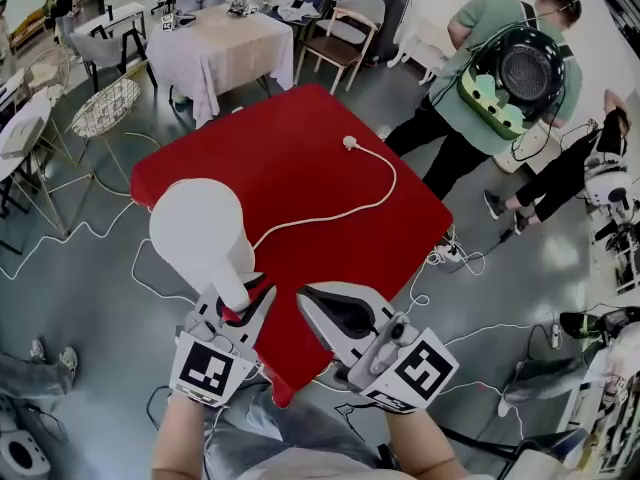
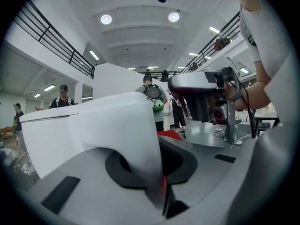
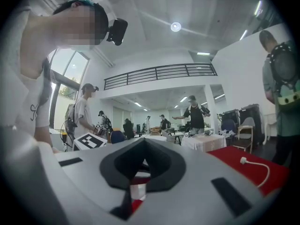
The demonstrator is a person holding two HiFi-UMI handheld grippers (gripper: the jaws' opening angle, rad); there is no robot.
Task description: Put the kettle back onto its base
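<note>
A white kettle (image 1: pixel 200 230) hangs over the near left part of the red table (image 1: pixel 330 118); I look down on its round lid. My left gripper (image 1: pixel 240 308) is shut on its handle, and in the left gripper view the white handle (image 2: pixel 136 139) fills the space between the jaws. A white cord (image 1: pixel 345 211) runs out from under the kettle to a plug (image 1: pixel 350 143) lying on the red top. No base shows; the kettle hides what is under it. My right gripper (image 1: pixel 325 318) hovers beside the left one near the table's front corner, jaws shut together (image 3: pixel 136 182) on nothing.
A person with a green backpack (image 1: pixel 510 68) stands off the table's right corner. A white-clothed table (image 1: pixel 225 43), chairs and a round wicker table (image 1: pixel 105 106) stand behind. White cables trail on the grey floor (image 1: pixel 80 233).
</note>
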